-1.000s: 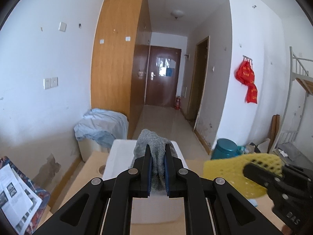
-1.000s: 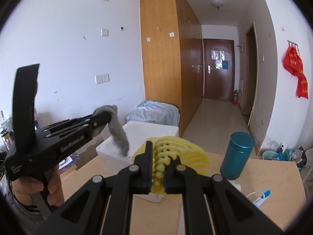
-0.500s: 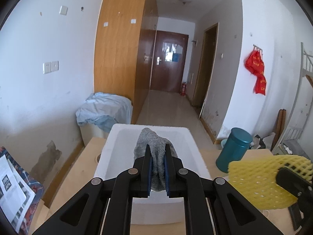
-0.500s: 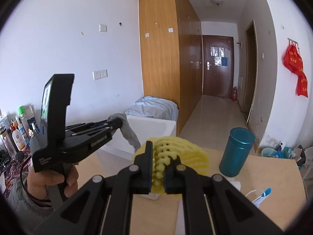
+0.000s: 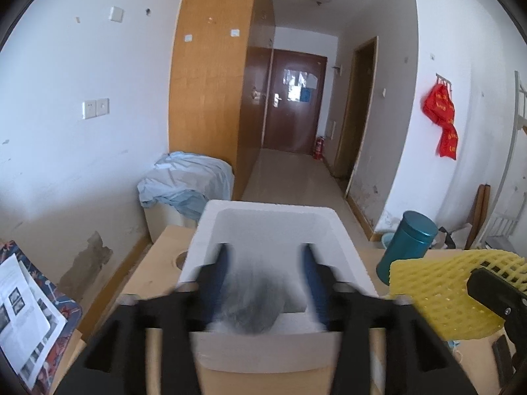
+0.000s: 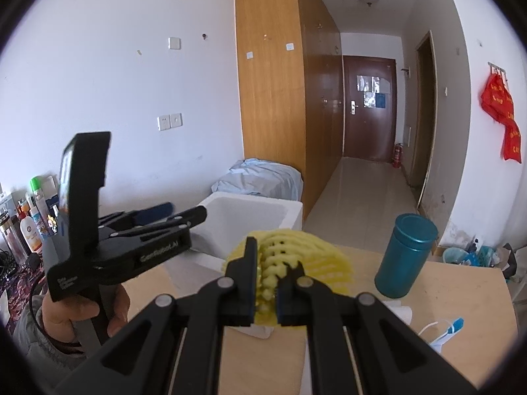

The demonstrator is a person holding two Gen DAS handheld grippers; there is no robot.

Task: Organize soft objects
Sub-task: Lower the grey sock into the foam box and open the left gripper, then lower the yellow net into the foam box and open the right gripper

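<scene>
My left gripper point(image 5: 265, 279) is open over the white foam box point(image 5: 273, 217), its jaws spread wide and motion-blurred. The grey cloth point(image 5: 250, 309) is a blur between them, dropping into the box. In the right wrist view the left gripper point(image 6: 184, 214) stands open over the box point(image 6: 260, 207). My right gripper point(image 6: 266, 288) is shut on the yellow foam net point(image 6: 306, 256), held above the table right of the box. The net also shows in the left wrist view point(image 5: 434, 293).
A teal canister point(image 6: 403, 256) stands on the wooden table point(image 6: 461, 296) at right. A white and blue item point(image 6: 444, 332) lies near the right edge. Bottles point(image 6: 29, 223) stand far left. A magazine point(image 5: 23, 316) lies left of the table.
My left gripper has opened and let go of the grey cloth, which is falling into the foam box. My right gripper still holds the yellow net, almost unmoved.
</scene>
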